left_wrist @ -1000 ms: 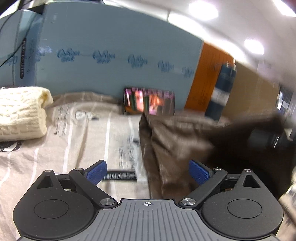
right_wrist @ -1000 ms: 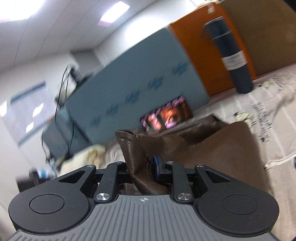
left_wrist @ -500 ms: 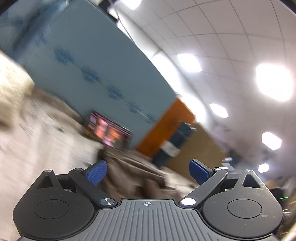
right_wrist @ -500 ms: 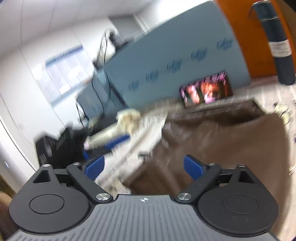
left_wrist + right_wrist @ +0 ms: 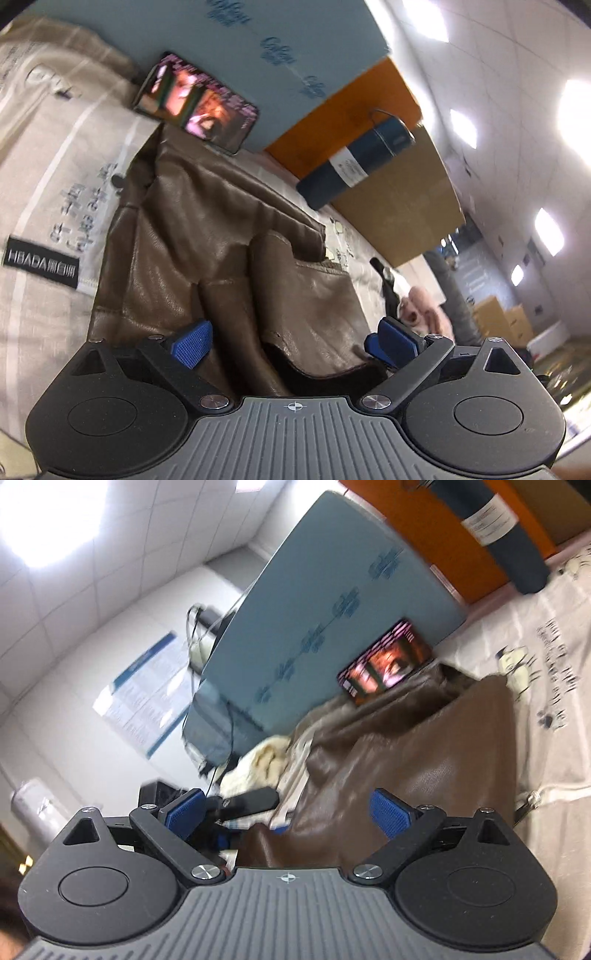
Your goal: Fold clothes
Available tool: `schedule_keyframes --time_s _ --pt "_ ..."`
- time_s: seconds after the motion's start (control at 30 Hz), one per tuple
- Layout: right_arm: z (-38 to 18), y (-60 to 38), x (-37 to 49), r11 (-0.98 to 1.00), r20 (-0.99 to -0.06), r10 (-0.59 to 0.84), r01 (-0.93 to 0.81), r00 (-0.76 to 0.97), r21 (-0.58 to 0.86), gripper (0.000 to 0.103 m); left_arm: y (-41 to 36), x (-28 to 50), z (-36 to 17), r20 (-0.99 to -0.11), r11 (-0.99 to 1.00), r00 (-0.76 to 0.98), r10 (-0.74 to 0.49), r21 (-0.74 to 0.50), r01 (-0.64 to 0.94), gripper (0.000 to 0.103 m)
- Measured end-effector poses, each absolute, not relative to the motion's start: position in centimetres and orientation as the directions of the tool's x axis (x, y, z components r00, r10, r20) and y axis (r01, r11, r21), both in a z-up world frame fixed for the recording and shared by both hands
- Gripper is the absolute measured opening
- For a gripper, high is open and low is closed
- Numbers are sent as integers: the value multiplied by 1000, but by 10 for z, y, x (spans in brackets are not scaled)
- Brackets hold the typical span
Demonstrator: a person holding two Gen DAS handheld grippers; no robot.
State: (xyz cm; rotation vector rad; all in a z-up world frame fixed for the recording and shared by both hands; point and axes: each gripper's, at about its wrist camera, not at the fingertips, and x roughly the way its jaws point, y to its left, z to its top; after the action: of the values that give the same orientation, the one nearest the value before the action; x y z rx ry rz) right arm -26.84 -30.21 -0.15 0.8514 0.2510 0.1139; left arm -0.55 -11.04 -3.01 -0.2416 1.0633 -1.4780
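A brown leather garment [image 5: 229, 251] lies crumpled and partly folded on a printed beige sheet [image 5: 48, 166]. My left gripper [image 5: 291, 345] hovers over its near edge, open; the leather runs under the gap between the blue pads [image 5: 192, 343], which do not press on it. In the right wrist view the same garment [image 5: 424, 746] lies ahead and to the right. My right gripper [image 5: 288, 814] is open wide, a fold of leather sits just below its gap, and nothing is held.
A lit phone [image 5: 195, 103] leans on a light blue board [image 5: 258, 37] at the back. A dark blue bottle [image 5: 354, 162] stands by an orange panel [image 5: 343, 122]. A cream knit sweater [image 5: 266, 760] lies beyond the garment's left side, near a black device [image 5: 240, 801].
The right gripper was shut on a fold of the brown garment, then opened and let it go. The garment now lies on the sheet. Both views have swung and tilted; the left gripper stayed open.
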Motion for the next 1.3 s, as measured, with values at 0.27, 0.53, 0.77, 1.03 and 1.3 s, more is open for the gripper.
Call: schedule_keyframes --time_s 0.27,0.53,0.77,1.03,1.3 --pt "3 -278 -263 694 -153 335 -134 930 707 96 -101 -41 -23 -456 138 -81 -886 -427 894 53" --pt "1 -267 -256 712 -193 379 -152 905 685 96 -102 -44 -21 -447 113 -35 -894 -300 947 18" --pt "-3 -260 -249 734 -256 397 -138 882 665 96 -103 -49 -20 -474 143 35 -880 -193 971 26" --pt "-4 -256 -248 756 -288 392 -127 874 642 96 -98 -48 -16 -440 193 106 -892 -157 969 62" --pt "-2 -266 -256 749 -233 326 -99 916 656 96 -97 -39 -15 -456 241 140 -879 -173 955 76"
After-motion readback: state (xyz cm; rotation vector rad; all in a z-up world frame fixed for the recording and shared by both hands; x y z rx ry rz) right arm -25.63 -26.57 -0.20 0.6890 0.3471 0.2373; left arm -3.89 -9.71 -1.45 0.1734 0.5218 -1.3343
